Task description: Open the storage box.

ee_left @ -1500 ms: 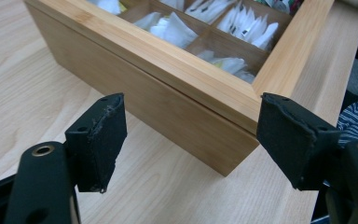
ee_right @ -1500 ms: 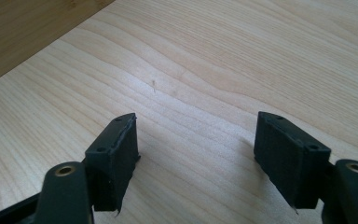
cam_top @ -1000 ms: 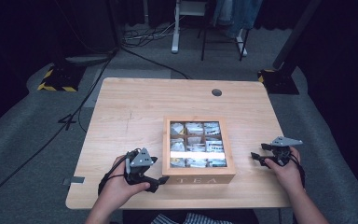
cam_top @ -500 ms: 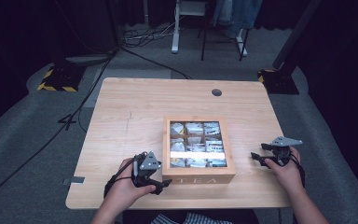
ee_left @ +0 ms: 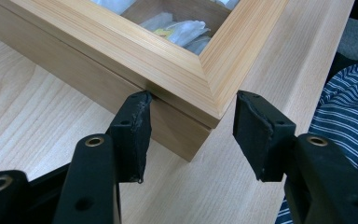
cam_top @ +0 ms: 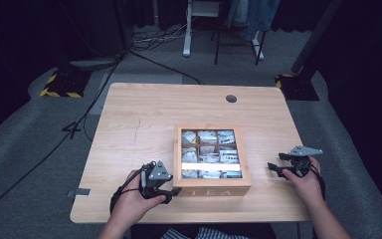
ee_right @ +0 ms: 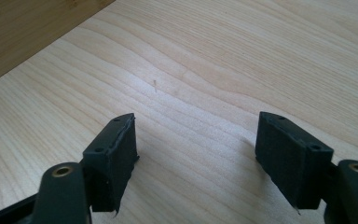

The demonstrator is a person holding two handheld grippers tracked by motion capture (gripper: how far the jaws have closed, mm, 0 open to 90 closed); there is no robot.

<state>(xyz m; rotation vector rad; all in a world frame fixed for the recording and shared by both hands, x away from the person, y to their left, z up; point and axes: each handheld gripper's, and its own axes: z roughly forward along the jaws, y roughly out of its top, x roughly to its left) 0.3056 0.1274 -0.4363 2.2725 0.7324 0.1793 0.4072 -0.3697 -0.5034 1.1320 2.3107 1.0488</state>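
Note:
A wooden tea box (cam_top: 213, 191) marked TEA sits on the table with its windowed lid down, and tea bags (cam_top: 209, 149) show in its compartments. My left gripper (cam_top: 171, 191) is at the box's front left corner. In the left gripper view that corner (ee_left: 186, 88) lies between the jaws of my left gripper (ee_left: 191, 126). The jaws have just been closing. One pad (ee_left: 137, 126) meets the side wall at the lid seam; the other pad (ee_left: 256, 130) stands off the wood. My right gripper (cam_top: 273, 167) rests right of the box, open over bare wood (ee_right: 196, 149).
The light wooden table (cam_top: 144, 114) has a round cable hole (cam_top: 231, 98) at the back right. Its front edge is close under both hands. A striped sleeve or shirt (ee_left: 345, 107) shows past the table edge. Grey carpet, cables and dark stands surround the table.
The left gripper's jaws have drawn closer together around the box's front left corner, and the hand has edged slightly toward the box. The right hand and gripper have not moved.

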